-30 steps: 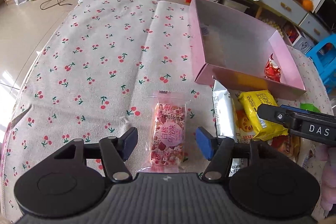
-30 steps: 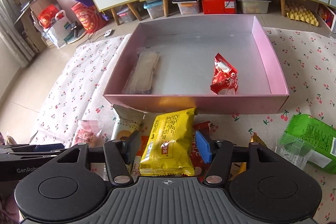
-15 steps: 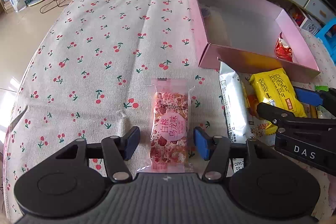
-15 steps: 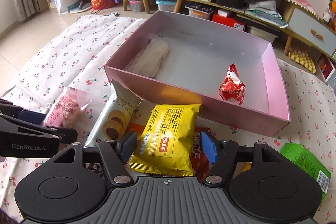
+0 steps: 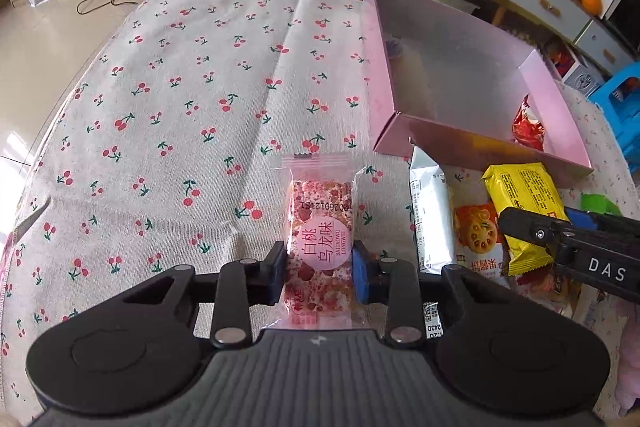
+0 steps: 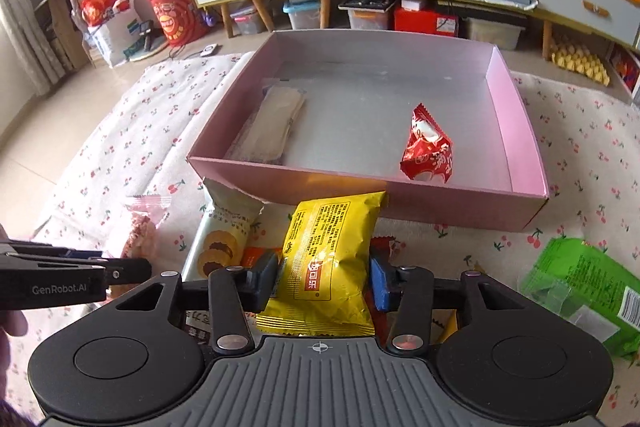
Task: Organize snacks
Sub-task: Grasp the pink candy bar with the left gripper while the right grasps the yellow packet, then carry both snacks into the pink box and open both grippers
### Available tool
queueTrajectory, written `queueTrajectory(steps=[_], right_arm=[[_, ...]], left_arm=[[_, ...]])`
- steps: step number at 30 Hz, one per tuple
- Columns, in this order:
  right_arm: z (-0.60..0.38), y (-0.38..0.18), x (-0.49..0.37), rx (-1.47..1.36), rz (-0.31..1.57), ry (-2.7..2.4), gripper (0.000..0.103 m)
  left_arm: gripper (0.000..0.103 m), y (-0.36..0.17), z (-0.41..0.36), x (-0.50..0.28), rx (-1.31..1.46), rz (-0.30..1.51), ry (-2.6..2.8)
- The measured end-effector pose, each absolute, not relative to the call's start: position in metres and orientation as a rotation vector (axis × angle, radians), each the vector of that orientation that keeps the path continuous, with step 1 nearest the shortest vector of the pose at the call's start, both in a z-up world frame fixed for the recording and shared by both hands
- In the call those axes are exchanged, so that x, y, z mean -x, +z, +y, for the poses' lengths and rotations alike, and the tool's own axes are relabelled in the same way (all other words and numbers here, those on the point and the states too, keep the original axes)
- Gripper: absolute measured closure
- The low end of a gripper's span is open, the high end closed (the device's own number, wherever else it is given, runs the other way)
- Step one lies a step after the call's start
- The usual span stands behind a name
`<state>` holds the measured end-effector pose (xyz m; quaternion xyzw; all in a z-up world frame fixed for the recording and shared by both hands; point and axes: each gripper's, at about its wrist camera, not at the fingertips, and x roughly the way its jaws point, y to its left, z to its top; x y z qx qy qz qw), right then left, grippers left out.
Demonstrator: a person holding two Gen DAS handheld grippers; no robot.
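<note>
The left gripper [image 5: 319, 273] has just been closing, and its fingers [image 5: 276, 277] now press both sides of a clear-wrapped pink snack bar [image 5: 321, 239] with a round pink label reading "BAITAOWU LONGWEI" under Chinese characters and an upside-down printed code along its top. The bar lies on the cherry-print cloth [image 5: 168, 115] covering the worktop.

The right gripper [image 6: 325, 281] has likewise been closing, and its fingers [image 6: 262, 281] clamp a yellow snack packet [image 6: 330, 259] with a red label, lying on other packets just before the pink box [image 6: 452, 207]. In the box are a pale flat packet [image 6: 272, 127] and a red candy bag [image 6: 428, 147], well apart. A white biscuit packet [image 6: 224, 239] sits left of the yellow one, a green packet [image 6: 584, 291] right. Gripper casings read "GenRobot.AI" and "DAS".
</note>
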<state>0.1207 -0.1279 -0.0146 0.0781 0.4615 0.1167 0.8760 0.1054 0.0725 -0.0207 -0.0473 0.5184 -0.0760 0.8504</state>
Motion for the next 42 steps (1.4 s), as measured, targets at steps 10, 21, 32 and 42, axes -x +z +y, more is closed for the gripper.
queueTrajectory(steps=[10,21,32,42], right_arm=[[-0.151,0.005,-0.118,-0.343,0.99,0.272,0.057],[-0.194,0.03,-0.124,-0.474,0.912,0.209,0.057],[-0.23,0.023,-0.164,-0.506,0.868,0.079,0.057],[-0.244,0.005,-0.199,-0.478,0.79,0.054,0.057]], left_arm=[[0.073,-0.003,0.079,-0.11,0.176,1.05,-0.169],[0.073,0.015,0.068,-0.125,0.278,0.988,-0.205],[0.073,0.018,0.023,-0.157,0.298,0.833,-0.268],[0.073,-0.005,-0.004,-0.174,0.316,0.808,-0.304]])
